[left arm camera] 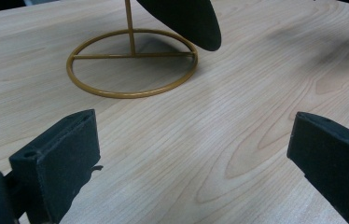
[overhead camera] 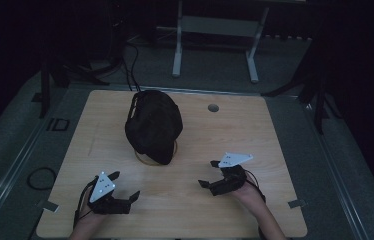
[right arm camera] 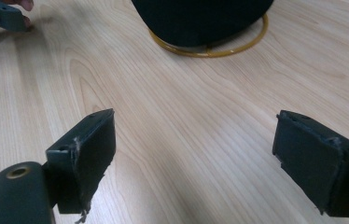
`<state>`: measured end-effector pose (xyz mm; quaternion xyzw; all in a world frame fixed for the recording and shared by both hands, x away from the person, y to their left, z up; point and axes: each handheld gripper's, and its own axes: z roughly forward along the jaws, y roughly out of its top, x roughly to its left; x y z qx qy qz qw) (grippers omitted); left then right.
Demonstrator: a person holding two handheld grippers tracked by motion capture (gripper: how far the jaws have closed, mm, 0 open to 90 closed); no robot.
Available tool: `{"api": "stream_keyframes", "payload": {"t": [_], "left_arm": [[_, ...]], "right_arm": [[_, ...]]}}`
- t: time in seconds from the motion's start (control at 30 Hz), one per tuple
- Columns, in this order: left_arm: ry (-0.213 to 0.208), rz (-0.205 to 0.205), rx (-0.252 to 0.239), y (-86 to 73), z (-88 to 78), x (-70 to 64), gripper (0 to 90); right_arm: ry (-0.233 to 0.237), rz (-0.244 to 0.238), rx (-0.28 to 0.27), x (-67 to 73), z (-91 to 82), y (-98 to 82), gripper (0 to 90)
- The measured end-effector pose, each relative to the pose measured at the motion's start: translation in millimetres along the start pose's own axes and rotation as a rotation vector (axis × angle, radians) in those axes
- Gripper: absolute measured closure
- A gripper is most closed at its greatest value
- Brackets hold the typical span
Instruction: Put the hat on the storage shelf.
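Dim room, pale wood worktop: black cap sat on gold wire stand centre-back. Left gripper and right gripper rested near front edge, fingers wide apart, empty; cap lay ahead between them, left slightly nearer.

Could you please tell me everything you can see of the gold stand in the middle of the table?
The gold stand looks like thin metal wire: a round ring base lying flat on the wooden table, a straight bar across the ring, and a slim upright post rising from that bar. A black cap sits on top, hiding the post's upper end and overhanging the ring. In the high view just a sliver of ring shows beneath the cap. Neither gripper touches it.
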<state>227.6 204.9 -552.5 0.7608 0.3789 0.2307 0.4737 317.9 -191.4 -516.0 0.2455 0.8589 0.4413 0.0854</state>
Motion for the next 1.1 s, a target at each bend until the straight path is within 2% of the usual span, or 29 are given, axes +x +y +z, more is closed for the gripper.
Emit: {"api": "stream_keyframes", "payload": {"t": [0.57,0.77,1.0,1.1], "left_arm": [[-0.006,0.003,0.009,-0.4,1.0,0.1,3.0],[-0.006,0.002,0.008,-0.5,0.9,0.2,2.9],[-0.005,0.017,0.005,-0.4,0.3,0.6,3.0],[-0.005,0.011,0.005,-0.7,0.5,1.1,3.0]], "right_arm": [[-0.054,0.036,0.036,-10.1,-17.6,-40.8,13.5],[-0.076,0.063,0.02,-14.7,-25.8,-48.1,13.7],[-0.095,0.067,0.023,-19.6,-31.0,-53.9,13.7],[-0.101,0.07,0.018,-21.8,-33.1,-55.6,13.8]]}}
